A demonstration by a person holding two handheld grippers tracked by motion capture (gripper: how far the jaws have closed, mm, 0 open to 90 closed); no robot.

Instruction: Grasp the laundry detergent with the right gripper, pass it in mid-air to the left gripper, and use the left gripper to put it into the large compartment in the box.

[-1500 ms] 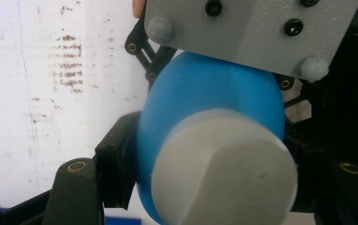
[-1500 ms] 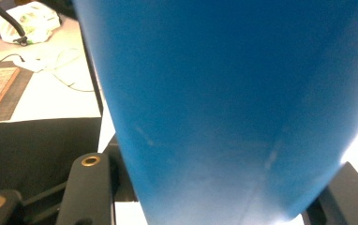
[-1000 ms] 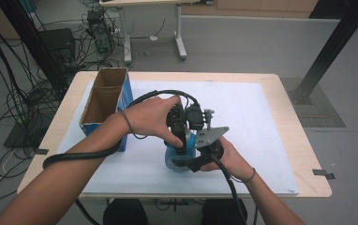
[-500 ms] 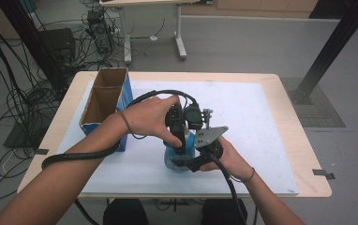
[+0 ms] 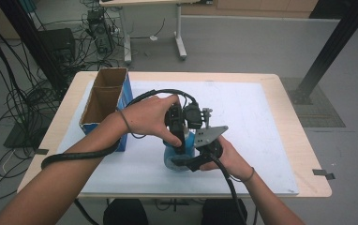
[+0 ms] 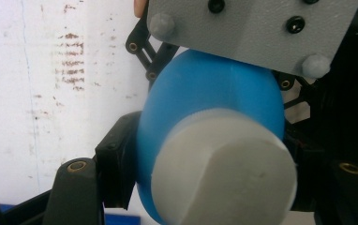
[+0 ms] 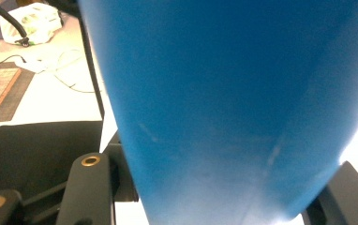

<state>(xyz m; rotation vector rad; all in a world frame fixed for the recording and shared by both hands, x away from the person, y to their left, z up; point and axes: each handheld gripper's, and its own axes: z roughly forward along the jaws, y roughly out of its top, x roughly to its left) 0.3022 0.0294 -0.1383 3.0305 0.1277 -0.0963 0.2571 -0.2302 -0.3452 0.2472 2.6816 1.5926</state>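
Blue plastic bottle [image 5: 179, 152] with a broad white screw cap [image 6: 224, 173], held over the near middle of the desk [image 5: 289, 126] on its white sheet, gripped at once by both tools. Left gripper [image 5: 177, 140], coming down from above, with fingers [image 6: 76, 187] clamped either side of the bottle just behind the cap; right gripper [image 5: 193, 157], from the near side, with fingers [image 7: 90, 187] closed on the blue body, grey three-cornered plate [image 5: 210, 136] riding on top. Cannot tell whether the bottle rests on the sheet or hangs just clear of it.

Smooth, glossy, hard-looking plastic, faintly scuffed in the right gripper view; probably stiff enough to take a firm squeeze and likely light, though contents unknowable through opaque walls. Rounded, tapering body judged slippery under hard fingers, so best held low on the widest part of the body, with the faceted-looking cap offering the better bite for twisting. Little sign of fragility.

No brand, label or legible writing anywhere on bottle or cap. Open cardboard box [image 5: 104, 101] with blue sides standing well apart at the desk's far left, any printing there too small to read. Brownish smudges marking the white sheet in the left gripper view. Tangled cables [image 5: 22, 108] on the floor beyond.
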